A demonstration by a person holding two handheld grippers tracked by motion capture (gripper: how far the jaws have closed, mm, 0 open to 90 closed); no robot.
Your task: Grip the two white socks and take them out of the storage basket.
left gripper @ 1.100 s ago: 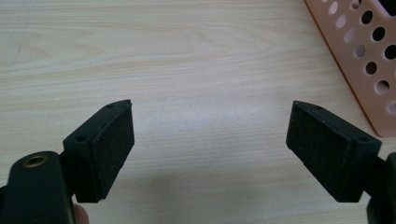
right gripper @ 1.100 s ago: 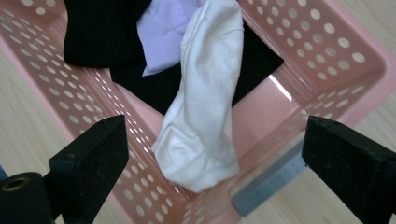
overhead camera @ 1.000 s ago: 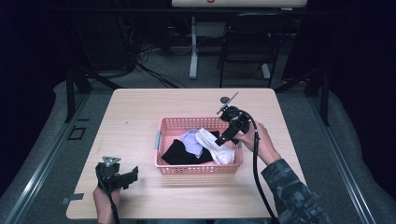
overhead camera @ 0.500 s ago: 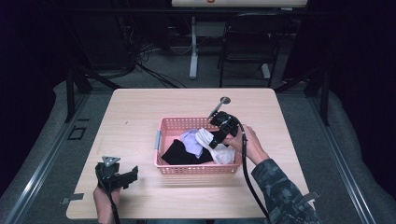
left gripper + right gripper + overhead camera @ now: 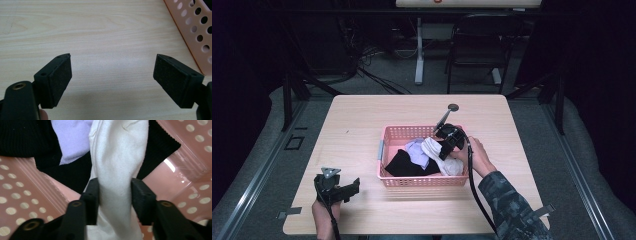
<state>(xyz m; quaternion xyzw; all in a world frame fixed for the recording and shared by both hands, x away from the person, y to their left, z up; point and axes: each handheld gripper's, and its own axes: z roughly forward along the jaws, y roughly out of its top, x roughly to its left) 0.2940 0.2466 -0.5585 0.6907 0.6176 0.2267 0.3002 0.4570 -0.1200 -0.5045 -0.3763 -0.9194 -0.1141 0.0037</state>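
Note:
A pink perforated basket (image 5: 424, 183) stands in the middle of the light wooden table (image 5: 362, 125). It holds a white sock (image 5: 432, 148), a lavender cloth (image 5: 416, 150) and a black garment (image 5: 404, 165). My right gripper (image 5: 443, 152) reaches down into the basket from its right side. Its jaws have just been closing, and in the right gripper view the pads press on both sides of the white sock (image 5: 117, 157), with my right gripper (image 5: 115, 195) low over the basket floor (image 5: 25, 195). My left gripper (image 5: 354, 186) rests near the front left of the table, open and empty (image 5: 112, 72).
A small dark round disc (image 5: 453, 107) lies on the table behind the basket. The basket's corner (image 5: 197, 32) stands to the right of the left gripper. Chairs and table legs stand on the floor beyond the far edge.
The right gripper has sunk into the basket and moved slightly left, onto the white sock. The left gripper has stayed in place.

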